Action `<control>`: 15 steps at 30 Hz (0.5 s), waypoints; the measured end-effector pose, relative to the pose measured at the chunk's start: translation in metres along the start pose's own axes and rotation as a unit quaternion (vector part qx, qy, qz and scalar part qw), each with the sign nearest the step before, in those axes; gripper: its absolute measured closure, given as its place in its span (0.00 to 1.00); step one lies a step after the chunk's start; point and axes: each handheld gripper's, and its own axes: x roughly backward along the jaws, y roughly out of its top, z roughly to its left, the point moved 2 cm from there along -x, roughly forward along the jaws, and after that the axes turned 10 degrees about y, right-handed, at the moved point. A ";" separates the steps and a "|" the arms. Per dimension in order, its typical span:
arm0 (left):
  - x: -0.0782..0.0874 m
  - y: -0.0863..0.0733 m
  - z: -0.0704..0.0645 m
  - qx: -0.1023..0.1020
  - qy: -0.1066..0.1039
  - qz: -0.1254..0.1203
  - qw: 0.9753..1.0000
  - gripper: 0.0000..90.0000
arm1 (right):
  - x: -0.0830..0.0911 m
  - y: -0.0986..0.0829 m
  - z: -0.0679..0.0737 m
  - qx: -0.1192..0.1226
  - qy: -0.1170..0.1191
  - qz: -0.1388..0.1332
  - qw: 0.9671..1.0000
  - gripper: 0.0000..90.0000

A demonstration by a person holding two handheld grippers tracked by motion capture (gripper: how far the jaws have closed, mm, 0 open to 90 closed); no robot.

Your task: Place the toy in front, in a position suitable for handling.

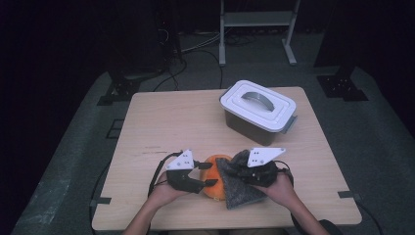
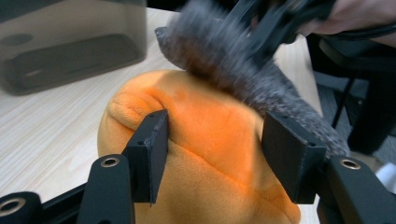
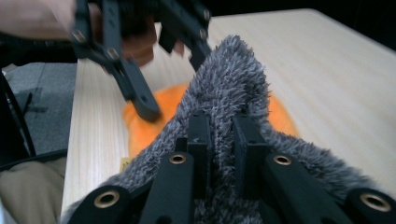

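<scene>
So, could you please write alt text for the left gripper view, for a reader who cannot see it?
The left gripper stands open with its two black jaws on either side of an orange plush toy lying on a light wooden table. A grey fuzzy cloth, held by the right gripper, drapes over the toy's far side. A translucent storage box stands behind.

Lab: dark room, floor cables (image 1: pixel 195 46), metal stand (image 1: pixel 257 29).
</scene>
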 end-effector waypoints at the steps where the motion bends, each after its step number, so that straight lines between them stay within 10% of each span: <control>1: 0.002 0.000 0.000 0.000 -0.002 -0.003 1.000 0.46 | 0.000 -0.003 -0.001 -0.003 0.004 0.000 1.000 0.87; 6: 0.007 0.001 0.008 0.042 0.018 -0.039 0.998 0.37 | 0.002 -0.014 0.000 -0.005 0.004 0.002 1.000 0.87; 15: 0.001 -0.004 0.005 0.030 0.018 -0.016 0.999 0.40 | 0.016 -0.020 -0.005 -0.001 -0.003 0.026 1.000 0.87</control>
